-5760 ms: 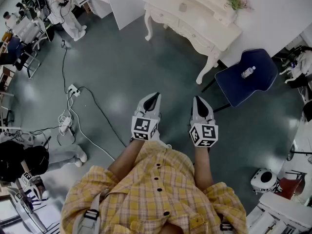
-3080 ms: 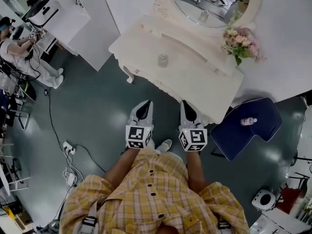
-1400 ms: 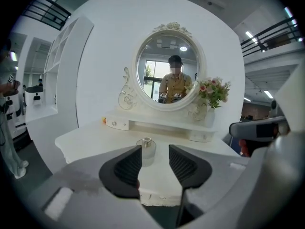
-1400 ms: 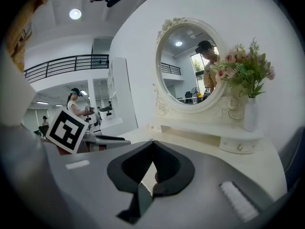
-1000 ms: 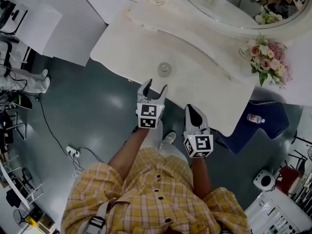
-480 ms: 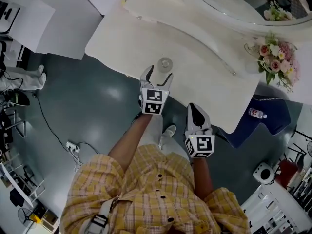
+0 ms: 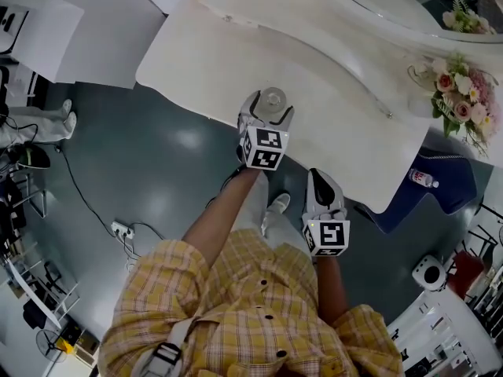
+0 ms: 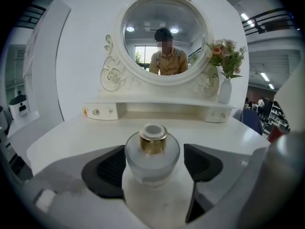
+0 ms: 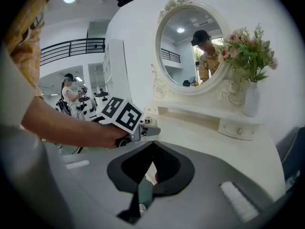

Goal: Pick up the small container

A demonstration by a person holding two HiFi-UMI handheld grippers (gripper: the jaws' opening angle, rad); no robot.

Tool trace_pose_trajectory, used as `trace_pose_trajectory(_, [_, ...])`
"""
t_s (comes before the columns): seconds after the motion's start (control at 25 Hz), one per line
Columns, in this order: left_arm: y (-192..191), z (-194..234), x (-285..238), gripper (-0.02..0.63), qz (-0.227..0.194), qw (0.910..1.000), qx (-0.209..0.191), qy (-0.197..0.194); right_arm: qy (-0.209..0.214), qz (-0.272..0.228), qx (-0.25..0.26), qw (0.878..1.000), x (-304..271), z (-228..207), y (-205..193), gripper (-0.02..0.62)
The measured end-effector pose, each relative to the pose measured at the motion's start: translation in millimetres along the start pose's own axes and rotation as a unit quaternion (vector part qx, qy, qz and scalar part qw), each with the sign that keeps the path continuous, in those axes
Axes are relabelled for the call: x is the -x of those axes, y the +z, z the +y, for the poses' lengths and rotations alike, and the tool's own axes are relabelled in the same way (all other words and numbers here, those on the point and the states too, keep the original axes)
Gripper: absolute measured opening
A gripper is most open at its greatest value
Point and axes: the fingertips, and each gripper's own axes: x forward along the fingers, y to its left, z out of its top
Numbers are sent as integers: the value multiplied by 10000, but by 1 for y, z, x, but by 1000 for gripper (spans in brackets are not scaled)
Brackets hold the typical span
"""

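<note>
The small container, a frosted glass bottle with a gold collar, stands upright near the front edge of the white dressing table. My left gripper has reached it, and its jaws are opening. The bottle sits between the black pads with a gap on each side. In the head view the left gripper brackets the container. My right gripper hangs back over the floor short of the table edge, jaws shut and empty; its own view shows the right gripper with its tips meeting.
An oval mirror and a low drawer shelf stand at the table's back. A vase of flowers is at the right end. A blue chair holding a water bottle sits to the right. Cables lie on the floor.
My left gripper moved forward over the table edge and its jaws widened; the container now stands between them. The right gripper stayed shut near the body.
</note>
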Motion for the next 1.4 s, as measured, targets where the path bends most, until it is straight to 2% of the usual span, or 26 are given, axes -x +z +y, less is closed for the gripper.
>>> trace_pose_trajectory(0.64, [-12,6,-34,379,98,9993,-29,370,-169,244,-188,9994,-3,-19,-18,2])
trace_pose_trajectory(0.76, [-12,9,-33,350,82,9989,-32,471,-180,269,-194,9993,-2,-19,-20,3])
trace_pose_trajectory(1.4, [-12,13,-19,347,83,9987,248,447,-251,193,-206,9993,10,-22,-23,2])
